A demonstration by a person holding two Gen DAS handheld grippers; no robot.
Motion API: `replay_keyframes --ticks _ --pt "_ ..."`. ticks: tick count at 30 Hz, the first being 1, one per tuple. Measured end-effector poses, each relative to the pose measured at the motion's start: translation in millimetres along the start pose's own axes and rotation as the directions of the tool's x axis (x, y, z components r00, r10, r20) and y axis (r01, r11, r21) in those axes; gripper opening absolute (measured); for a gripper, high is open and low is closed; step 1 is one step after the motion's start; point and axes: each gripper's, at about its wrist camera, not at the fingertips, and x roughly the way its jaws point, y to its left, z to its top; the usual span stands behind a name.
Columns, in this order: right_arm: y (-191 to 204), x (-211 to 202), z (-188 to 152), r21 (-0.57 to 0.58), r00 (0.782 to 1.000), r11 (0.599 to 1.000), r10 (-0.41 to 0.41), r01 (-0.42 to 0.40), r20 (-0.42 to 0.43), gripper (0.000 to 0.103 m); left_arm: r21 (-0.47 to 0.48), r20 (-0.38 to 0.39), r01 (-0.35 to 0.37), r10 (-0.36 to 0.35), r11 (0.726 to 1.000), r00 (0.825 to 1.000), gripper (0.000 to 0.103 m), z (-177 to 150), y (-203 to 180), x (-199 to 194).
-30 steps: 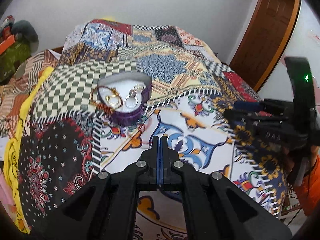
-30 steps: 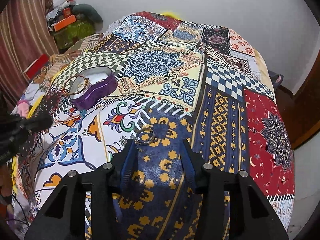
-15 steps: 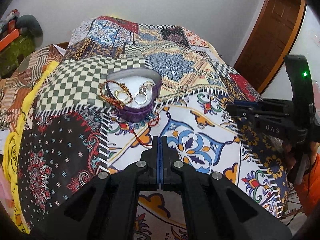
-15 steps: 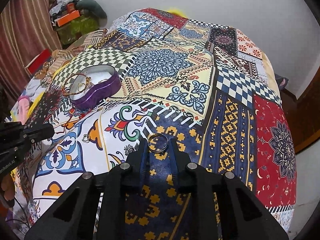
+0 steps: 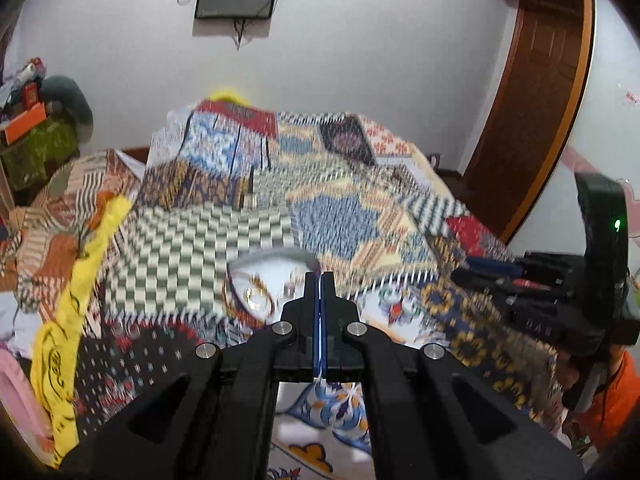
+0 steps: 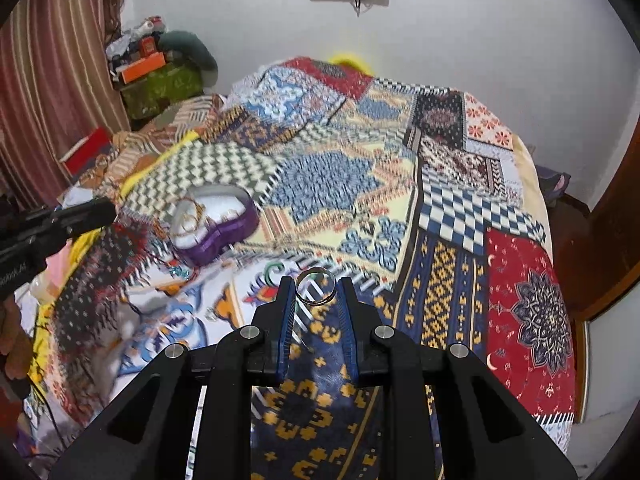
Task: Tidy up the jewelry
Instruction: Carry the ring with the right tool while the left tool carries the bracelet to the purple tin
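1. One purple heart-shaped tin (image 6: 218,227) is seen on the patchwork bedspread (image 6: 440,216), white-lined, with gold bangles (image 6: 191,216) and rings lying inside.
2. A silver ring (image 6: 316,283) is pinched between the fingertips of the right gripper (image 6: 316,292), held above the bedspread, right of the tin.
3. The left gripper (image 5: 320,292) is clenched with nothing between its fingers, near the tin.
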Motion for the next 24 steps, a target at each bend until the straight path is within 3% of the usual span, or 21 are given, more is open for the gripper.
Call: replay_keyframes --ticks 11,24 --pt "17 -13 27 0.015 0.996 0.999 0.049 -0.050 0.077 0.019 0.010 0.114 -0.043 0.042 0.999 0.993 0.000 38 3 -20" --pt "38 -5 56 -0.001 0.988 0.995 0.096 -0.096 0.118 0.019 0.017 0.132 -0.082 0.079 0.997 0.988 0.000 59 15 -2"
